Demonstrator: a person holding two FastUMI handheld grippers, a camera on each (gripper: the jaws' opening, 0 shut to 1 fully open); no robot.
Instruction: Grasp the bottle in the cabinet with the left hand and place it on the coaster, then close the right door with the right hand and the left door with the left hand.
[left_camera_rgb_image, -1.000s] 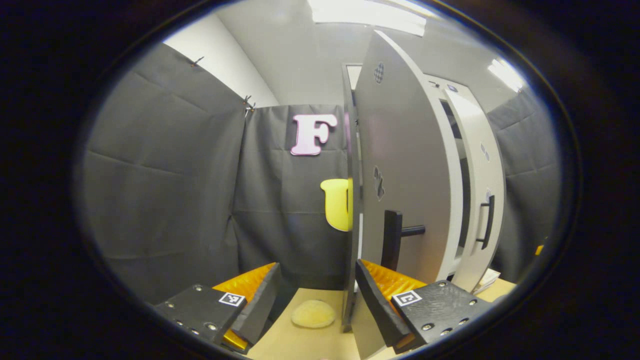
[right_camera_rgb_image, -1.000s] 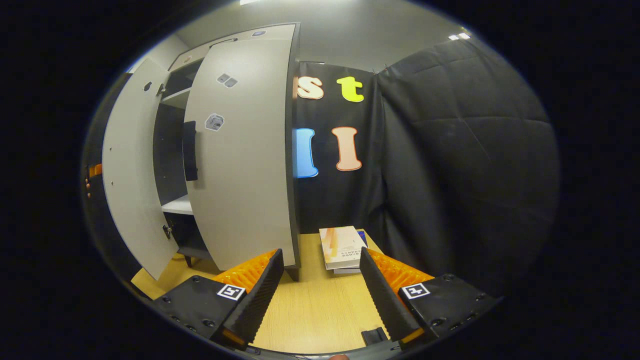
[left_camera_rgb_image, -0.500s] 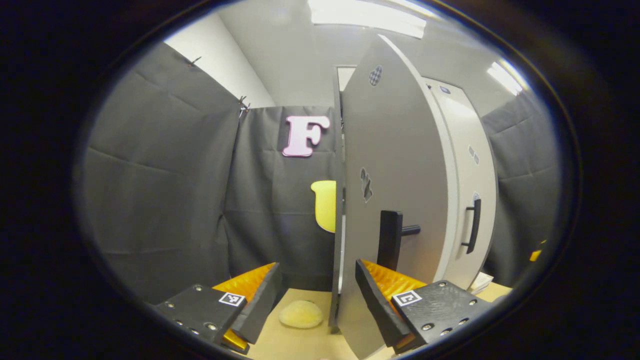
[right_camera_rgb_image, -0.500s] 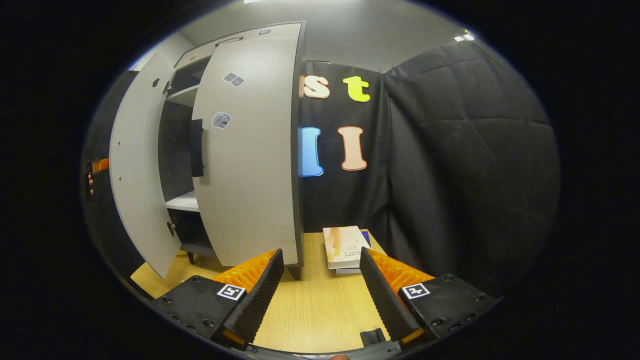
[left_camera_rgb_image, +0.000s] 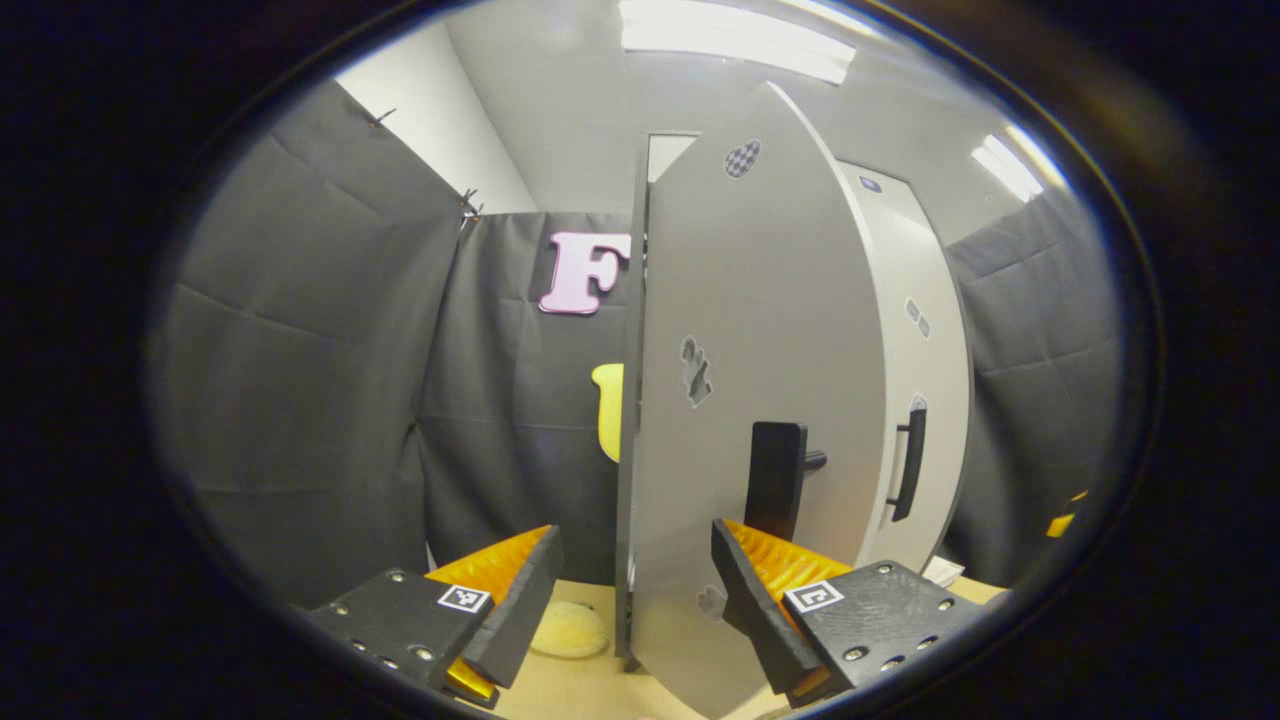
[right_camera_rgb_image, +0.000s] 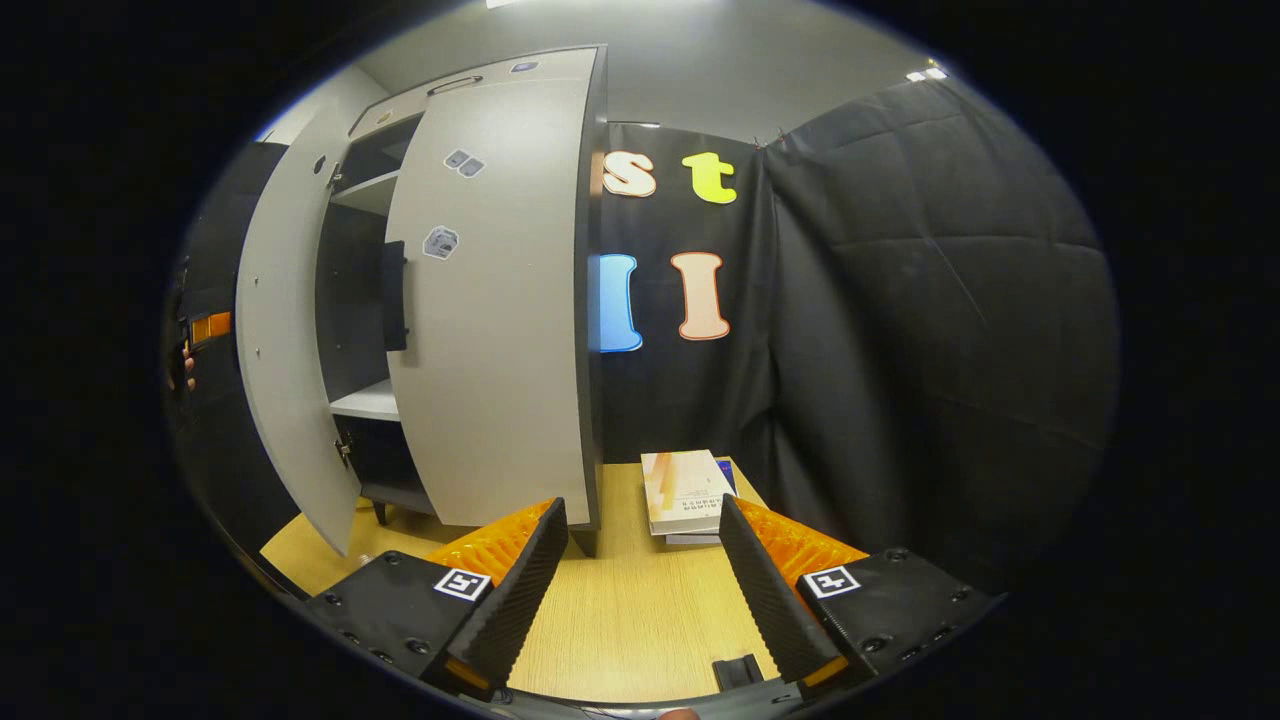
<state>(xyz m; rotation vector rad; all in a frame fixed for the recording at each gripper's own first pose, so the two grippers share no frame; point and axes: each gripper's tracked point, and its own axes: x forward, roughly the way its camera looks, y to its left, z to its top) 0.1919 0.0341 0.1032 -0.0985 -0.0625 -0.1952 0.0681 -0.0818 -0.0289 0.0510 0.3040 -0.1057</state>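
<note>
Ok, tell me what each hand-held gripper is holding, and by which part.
Nothing is held. The left hand-held gripper is open, straddling the left door edge without clamping it; the right hand-held gripper is open over the table.

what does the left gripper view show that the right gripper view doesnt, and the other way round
Left gripper view: the outer face of the left door with its black handle, the bar handle of the right door, and the pale round coaster on the table, beyond the open left claw.
Right gripper view: the left door's inner face, a white shelf inside the cabinet, and a stack of books past the open right claw.
Both: the two doors, the left one ajar, and the tan table.
</note>
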